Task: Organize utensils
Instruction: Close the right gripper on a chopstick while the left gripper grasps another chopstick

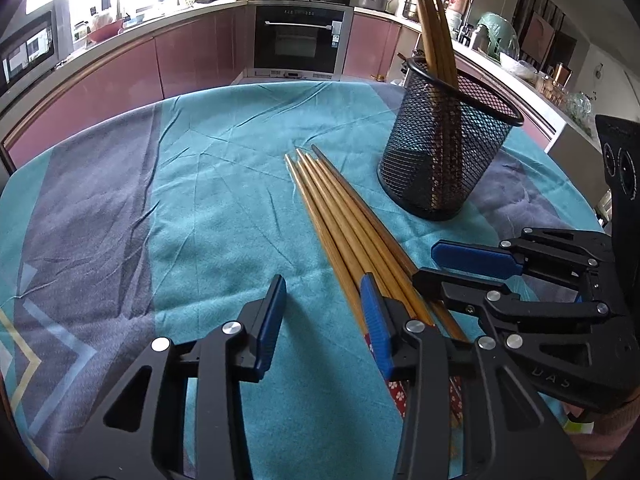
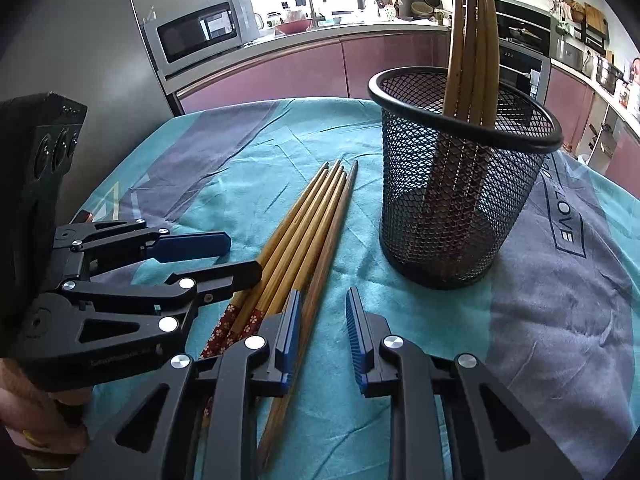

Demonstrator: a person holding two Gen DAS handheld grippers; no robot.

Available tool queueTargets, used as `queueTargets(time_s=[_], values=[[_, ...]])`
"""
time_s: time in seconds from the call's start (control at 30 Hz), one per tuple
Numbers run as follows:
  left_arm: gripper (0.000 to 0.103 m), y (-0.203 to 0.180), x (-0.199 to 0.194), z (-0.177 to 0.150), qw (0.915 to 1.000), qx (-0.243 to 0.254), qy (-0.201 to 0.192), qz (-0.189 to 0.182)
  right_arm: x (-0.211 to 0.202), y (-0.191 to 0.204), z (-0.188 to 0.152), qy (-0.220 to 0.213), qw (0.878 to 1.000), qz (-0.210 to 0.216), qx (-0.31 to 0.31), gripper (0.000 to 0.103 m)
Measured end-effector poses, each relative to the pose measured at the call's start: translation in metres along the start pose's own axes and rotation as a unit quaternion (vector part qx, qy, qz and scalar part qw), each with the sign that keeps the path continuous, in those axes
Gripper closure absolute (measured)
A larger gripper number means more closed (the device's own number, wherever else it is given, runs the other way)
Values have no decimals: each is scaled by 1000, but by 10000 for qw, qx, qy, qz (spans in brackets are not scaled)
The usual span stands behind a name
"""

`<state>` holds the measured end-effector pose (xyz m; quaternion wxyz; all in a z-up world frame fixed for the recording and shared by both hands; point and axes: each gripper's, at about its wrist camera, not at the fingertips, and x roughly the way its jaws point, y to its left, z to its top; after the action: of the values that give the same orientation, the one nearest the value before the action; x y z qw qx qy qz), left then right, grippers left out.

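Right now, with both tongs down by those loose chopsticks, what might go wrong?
1. The loose chopsticks lie packed side by side, so tongs could lift several or scatter them.
2. The left tongs and right tongs sit close and might bump.
3. The mesh cup could tip if knocked.

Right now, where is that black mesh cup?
The black mesh cup stands upright on the teal cloth, right of the loose chopsticks in both views, with several chopsticks already standing inside it.
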<state>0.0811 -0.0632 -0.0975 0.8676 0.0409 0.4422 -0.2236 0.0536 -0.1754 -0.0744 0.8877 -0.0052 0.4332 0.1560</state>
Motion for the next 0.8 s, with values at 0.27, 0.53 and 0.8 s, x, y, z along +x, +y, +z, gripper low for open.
queueTargets(time_s=[0.27, 0.53, 0.8], values=[[74, 3, 5, 4, 10000, 53, 42, 71, 8, 4, 3, 58, 9998, -168, -68, 83], [88, 8, 15, 18, 9999, 6, 103, 135, 20, 3, 15, 44, 9997, -244, -32, 84], [93, 12, 20, 26, 9998, -111, 104, 142, 26, 1, 22, -6, 9998, -191, 62, 95]])
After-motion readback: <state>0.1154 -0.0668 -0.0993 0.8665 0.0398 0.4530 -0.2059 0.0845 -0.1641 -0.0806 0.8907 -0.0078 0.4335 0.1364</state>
